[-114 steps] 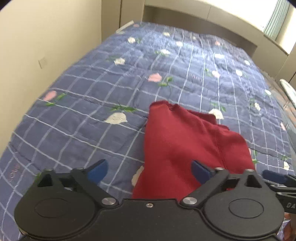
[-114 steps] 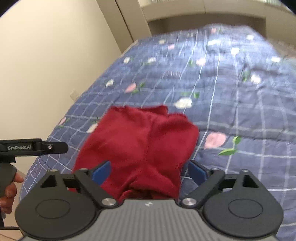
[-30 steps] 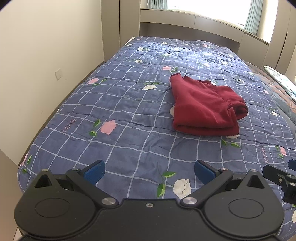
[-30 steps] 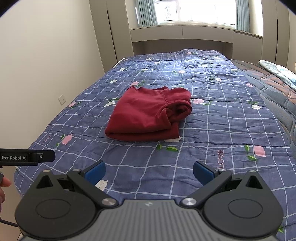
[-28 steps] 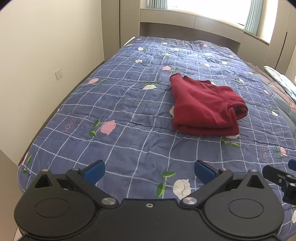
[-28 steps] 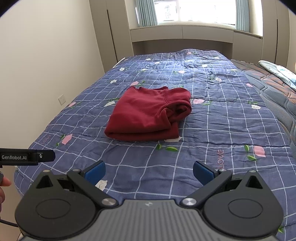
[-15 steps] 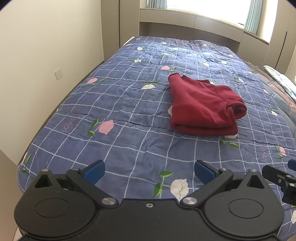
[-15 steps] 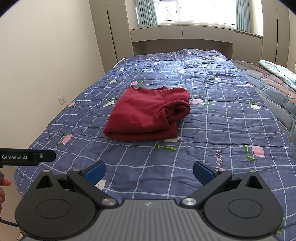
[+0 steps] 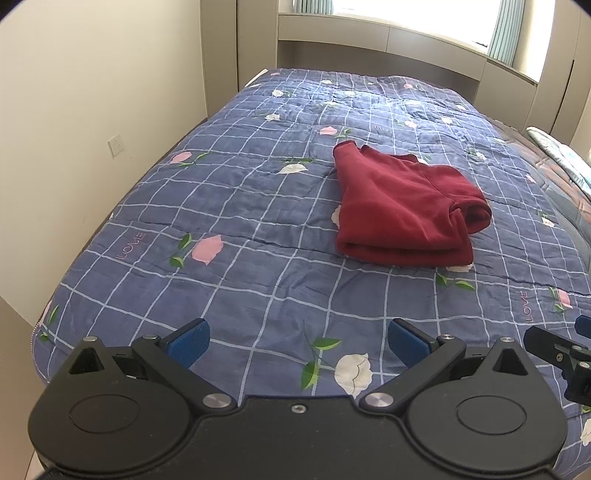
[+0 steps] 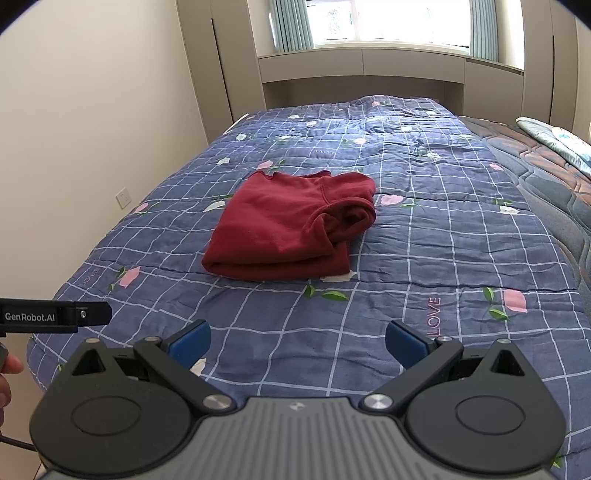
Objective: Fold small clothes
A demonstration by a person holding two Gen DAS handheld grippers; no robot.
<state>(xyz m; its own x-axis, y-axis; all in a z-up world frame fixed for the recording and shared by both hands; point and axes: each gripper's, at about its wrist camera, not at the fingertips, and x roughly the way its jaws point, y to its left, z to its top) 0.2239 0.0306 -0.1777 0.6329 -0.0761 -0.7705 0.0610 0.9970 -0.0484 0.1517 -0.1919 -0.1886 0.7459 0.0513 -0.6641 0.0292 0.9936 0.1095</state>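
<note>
Hovering at the foot of the bed, left gripper and right gripper are both gaping wide, holding nothing. Red garment is lying folded on the quilt at twelve o'clock, well apart; folding is looking finished, so they are hanging clear.

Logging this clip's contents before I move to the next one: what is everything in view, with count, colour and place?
red garment: one, dark red, folded, lying mid-bed on the quilt.
quilt: one, blue checked with flowers, covering the bed.
second bedding: one, dark patterned, along the bed's right side.
wall socket: one, white, left wall.
window: one, bright, teal curtains, beyond the bed.
left gripper: black, blue pads, open, empty.
right gripper: black, blue pads, open, empty.
</note>
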